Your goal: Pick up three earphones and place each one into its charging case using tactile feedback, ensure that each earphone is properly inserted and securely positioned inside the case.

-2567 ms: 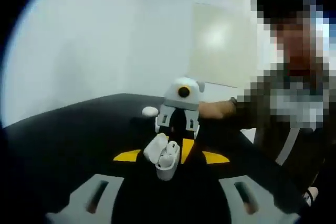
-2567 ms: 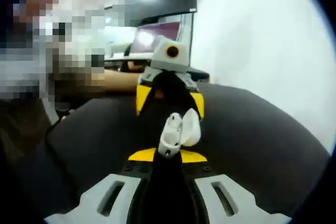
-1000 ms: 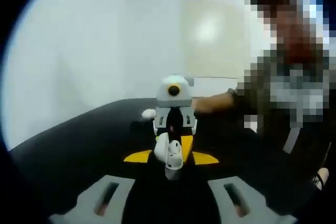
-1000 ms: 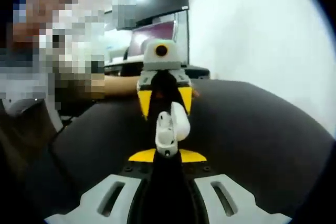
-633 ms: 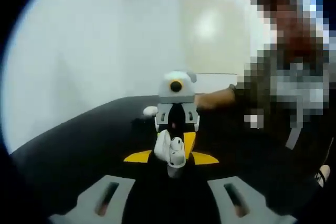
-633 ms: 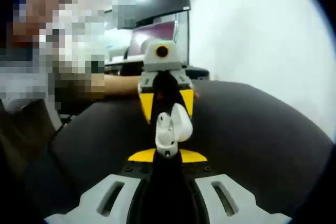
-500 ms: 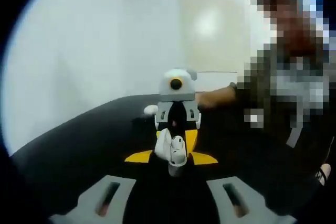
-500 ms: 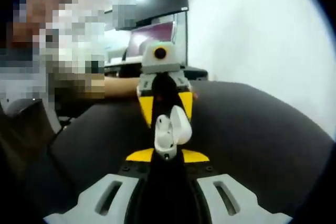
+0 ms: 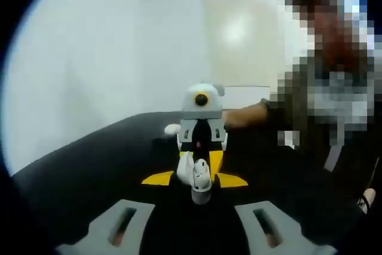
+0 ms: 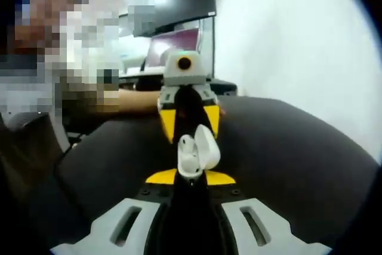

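A: Item: charging case (image 10: pixel 194 153), lid open, clamped in right gripper (image 10: pixel 191 178) above the black table (image 10: pixel 286 147)?

B: Yes. Earphone (image 9: pixel 200 174) pinched by left gripper (image 9: pixel 197 190); lately drawn closer, insertion pending.

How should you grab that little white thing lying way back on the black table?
The small white piece lies flat and alone on the black table, so it's probably best pinched from above, across its narrow middle. It is too small and blurry to tell which end is which.
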Motion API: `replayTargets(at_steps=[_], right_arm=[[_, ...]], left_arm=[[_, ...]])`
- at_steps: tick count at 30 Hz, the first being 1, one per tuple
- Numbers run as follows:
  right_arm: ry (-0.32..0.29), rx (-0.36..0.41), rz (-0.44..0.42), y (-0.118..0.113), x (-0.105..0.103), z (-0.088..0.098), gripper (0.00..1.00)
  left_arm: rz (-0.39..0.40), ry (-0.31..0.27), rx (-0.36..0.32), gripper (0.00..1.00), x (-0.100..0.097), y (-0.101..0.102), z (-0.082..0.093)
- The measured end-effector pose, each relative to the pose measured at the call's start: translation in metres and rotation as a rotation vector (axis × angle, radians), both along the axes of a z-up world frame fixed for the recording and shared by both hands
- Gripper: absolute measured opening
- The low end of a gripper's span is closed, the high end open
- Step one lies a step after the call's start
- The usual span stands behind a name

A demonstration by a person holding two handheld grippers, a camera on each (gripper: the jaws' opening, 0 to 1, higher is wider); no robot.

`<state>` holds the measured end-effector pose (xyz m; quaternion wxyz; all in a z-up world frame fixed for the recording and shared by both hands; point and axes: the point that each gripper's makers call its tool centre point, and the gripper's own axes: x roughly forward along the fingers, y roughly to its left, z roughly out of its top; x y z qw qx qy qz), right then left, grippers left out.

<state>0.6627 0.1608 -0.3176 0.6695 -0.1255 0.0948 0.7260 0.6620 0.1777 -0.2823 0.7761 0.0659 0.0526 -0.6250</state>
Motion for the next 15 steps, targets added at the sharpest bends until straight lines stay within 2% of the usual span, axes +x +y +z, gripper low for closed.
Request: replayTargets(at_steps=[6, 9, 15], right_arm=[[0.035, -0.011, -0.014, 0.001, 0.0014, -0.0005, 0.17], [0.047, -0.012, -0.019, 0.0011, 0.0018, -0.0005, 0.17], [0.045, -0.008, -0.018, 0.0007, 0.0018, -0.0003, 0.17]], left_arm=[[-0.002, -0.013, -0.003, 0.26, -0.001, -0.0008, 0.0007], [-0.016, -0.007, -0.031, 0.24, -0.005, -0.0016, 0.0047], [-0.026, 0.001, -0.042, 0.23, -0.0088, -0.0038, 0.0059]])
